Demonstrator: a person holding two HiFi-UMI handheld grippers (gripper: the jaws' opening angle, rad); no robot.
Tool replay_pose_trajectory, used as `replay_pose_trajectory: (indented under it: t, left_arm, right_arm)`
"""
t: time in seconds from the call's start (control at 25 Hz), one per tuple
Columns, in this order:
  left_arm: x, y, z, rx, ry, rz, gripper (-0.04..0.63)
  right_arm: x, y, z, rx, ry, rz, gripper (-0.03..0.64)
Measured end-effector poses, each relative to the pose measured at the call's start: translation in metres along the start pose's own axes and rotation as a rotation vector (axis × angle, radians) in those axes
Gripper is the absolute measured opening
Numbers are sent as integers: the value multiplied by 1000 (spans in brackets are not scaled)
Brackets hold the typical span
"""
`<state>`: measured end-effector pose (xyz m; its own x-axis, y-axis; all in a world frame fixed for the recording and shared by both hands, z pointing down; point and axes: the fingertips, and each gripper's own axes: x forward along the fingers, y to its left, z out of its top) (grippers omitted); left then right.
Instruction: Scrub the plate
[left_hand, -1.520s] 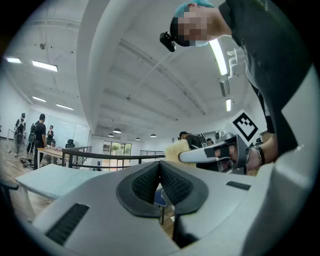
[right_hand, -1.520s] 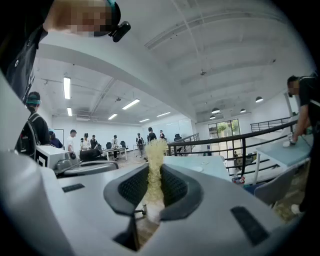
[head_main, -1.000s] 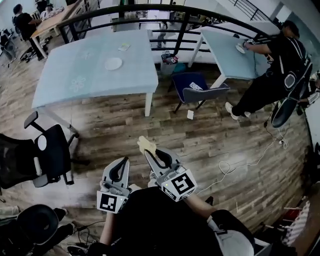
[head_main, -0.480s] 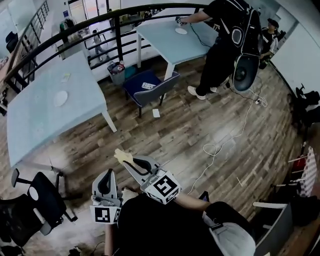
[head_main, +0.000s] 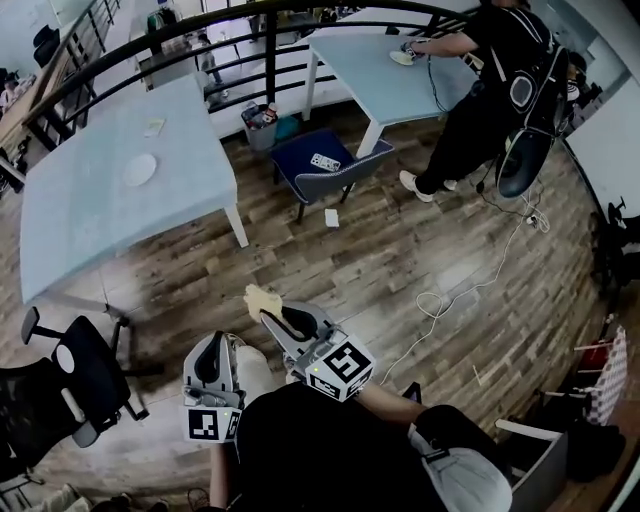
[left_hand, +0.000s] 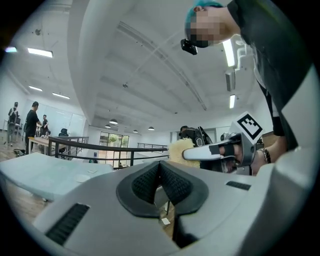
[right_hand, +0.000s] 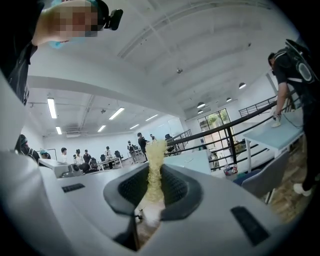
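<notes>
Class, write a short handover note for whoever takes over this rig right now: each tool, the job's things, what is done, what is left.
Left tool: shut, empty.
Right tool: shut on the yellow sponge.
Plate: on the pale blue table across the floor, apart from both tools.
Done: sponge gripped.
Left: go to the table, scrub the plate.

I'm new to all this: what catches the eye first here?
A yellow sponge is pinched in the right gripper, bottom centre of the head view. Farther off, a white plate lies on the pale blue table at upper left, and another person leans over a second table at upper right.
</notes>
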<state>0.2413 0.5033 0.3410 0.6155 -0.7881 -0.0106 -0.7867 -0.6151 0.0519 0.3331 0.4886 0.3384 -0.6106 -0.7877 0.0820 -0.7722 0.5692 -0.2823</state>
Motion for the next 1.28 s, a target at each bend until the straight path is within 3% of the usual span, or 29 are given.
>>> replay_pose_trajectory:
  t: [0.12,0.28,0.44,0.68,0.88,1.04,1.28]
  left_arm:
    - [4,25,-4,10,10,1,12]
    - [15,63,-6,-43,23,-13,12]
    - [34,104,8,-48,-16,-38,12]
    - [51,164,8,-67,5,-99,12]
    - [52,215,10,-11,3,-125,12]
    - [49,248,14,-6,3,-105,12]
    - [42,281,-5,-58,42,-66,12]
  right_arm:
    - [25,-1,-7,9,29,-19,63]
    - [64,-1,-6,40,63,-20,63]
    - [106,5,8,31,56,-20,63]
    - [168,14,16,31,51,-61,63]
    - [212,26,16,29,39,-81,63]
    - [241,33,11,28,72,-68,63]
    - [275,40,2,43,110,-56,63]
